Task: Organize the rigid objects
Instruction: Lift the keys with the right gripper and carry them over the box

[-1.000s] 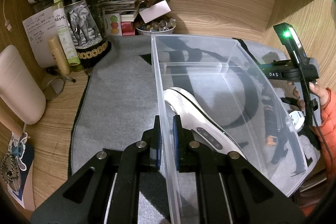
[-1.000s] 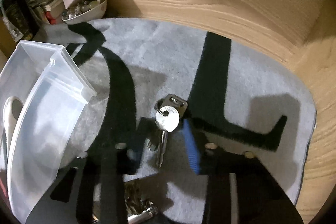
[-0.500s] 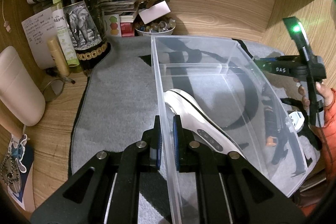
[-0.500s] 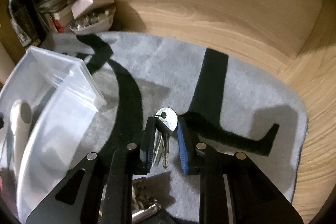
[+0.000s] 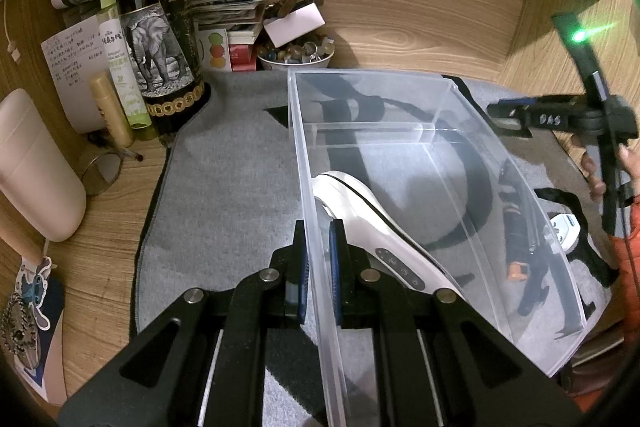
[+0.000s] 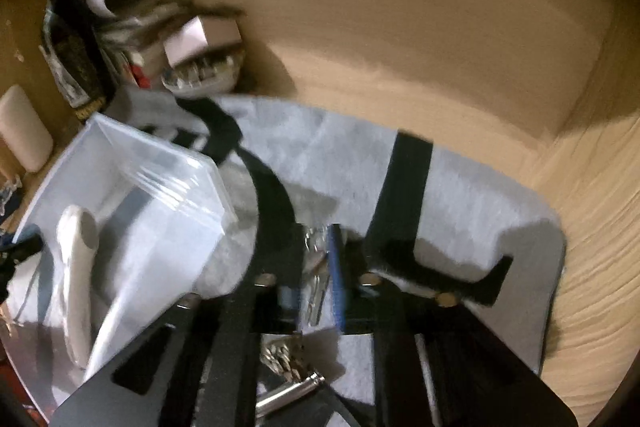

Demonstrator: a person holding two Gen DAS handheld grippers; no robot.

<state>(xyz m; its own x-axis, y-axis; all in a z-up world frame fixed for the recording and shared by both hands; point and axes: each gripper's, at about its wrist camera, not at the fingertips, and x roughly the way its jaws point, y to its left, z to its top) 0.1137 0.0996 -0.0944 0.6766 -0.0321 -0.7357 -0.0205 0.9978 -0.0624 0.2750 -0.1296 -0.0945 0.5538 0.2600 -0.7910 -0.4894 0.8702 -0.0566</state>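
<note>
While clamped — one bin (image 5: 400, 95), one keys (image 6: 316, 267)

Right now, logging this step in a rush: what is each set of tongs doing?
Left tongs: shut on the clear bin, clamping its side wall.
Right tongs: shut on the keys; the view is blurred.

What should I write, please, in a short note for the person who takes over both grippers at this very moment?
Left gripper: shut on the left wall of the clear bin, steadying it on the grey mat.
Right gripper: shut on the keys, beside the bin; that view is blurred.
Done: the white handheld device lies in the bin's near compartment.
Left: put the keys into the bin. The far compartment looks empty. Some metal pieces under the right gripper may also need sorting.
</note>
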